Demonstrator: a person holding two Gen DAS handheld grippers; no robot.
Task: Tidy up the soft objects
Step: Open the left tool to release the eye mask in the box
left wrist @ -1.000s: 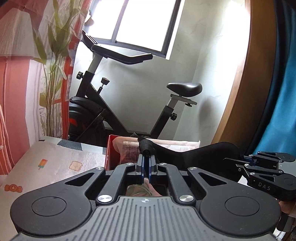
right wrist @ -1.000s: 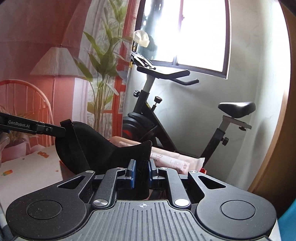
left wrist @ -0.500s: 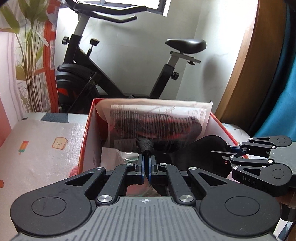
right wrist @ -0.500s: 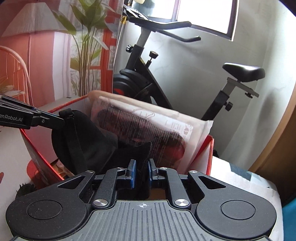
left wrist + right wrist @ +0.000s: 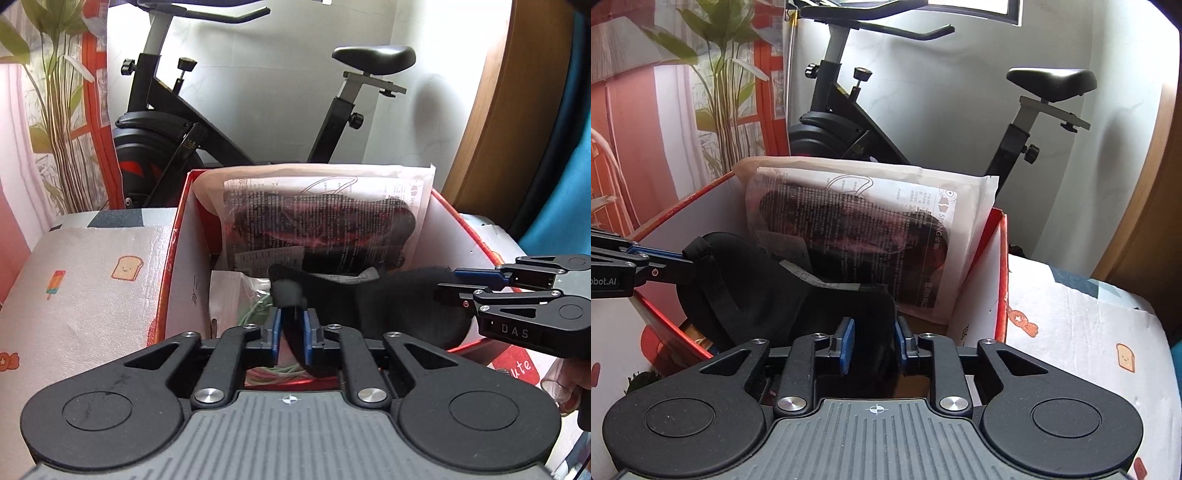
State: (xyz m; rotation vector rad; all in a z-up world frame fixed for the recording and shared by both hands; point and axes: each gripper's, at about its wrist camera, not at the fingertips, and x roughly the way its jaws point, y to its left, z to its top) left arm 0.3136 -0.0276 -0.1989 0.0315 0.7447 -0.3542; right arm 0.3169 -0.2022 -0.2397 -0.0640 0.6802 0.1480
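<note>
The black soft item [image 5: 373, 299] hung inside the red box [image 5: 173, 236], stretched between both tools. The left hand-held gripper [image 5: 291, 332] had just been opening; its pads stood slightly apart with the strap end loose between them. The right hand-held gripper [image 5: 873, 343] had likewise just been opening, fabric between its parted pads. A bagged package [image 5: 871, 229] leaned at 12 o'clock against the box's far wall

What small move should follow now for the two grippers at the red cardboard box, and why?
Probably draw both back. The black padded fabric piece already hangs inside the red cardboard box, and the left gripper and right gripper have just been opening, pads slack around it.
</note>
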